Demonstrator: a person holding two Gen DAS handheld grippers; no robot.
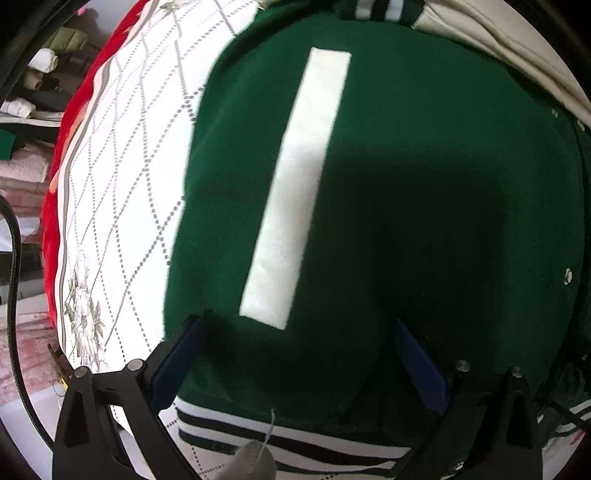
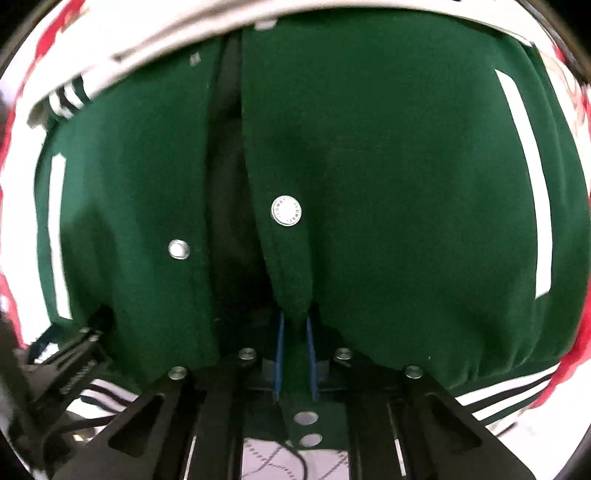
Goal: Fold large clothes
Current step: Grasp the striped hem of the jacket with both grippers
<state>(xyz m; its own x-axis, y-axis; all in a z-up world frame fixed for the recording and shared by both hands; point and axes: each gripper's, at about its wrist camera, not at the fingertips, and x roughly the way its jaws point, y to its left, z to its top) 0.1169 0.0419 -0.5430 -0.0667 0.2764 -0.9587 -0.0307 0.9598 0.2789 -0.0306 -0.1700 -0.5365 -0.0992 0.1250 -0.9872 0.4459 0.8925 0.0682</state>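
A dark green varsity jacket [image 1: 424,206] with a white pocket stripe [image 1: 295,192] and a green-and-white striped hem [image 1: 288,439] lies on a white quilted bed cover [image 1: 122,206]. My left gripper [image 1: 299,332] is open, its blue-padded fingers spread over the jacket's lower left panel, just above the hem. In the right wrist view the jacket [image 2: 406,206] fills the frame, front open, with silver snap buttons [image 2: 286,210]. My right gripper [image 2: 294,325] is shut on the edge of the jacket's front placket, pinched between its blue pads.
A red blanket edge [image 1: 74,110] borders the bed cover on the left. Beyond it are shelves with folded cloth [image 1: 33,85]. A beige garment [image 1: 498,33] lies at the far right of the bed. The other gripper's black body [image 2: 70,365] shows at lower left.
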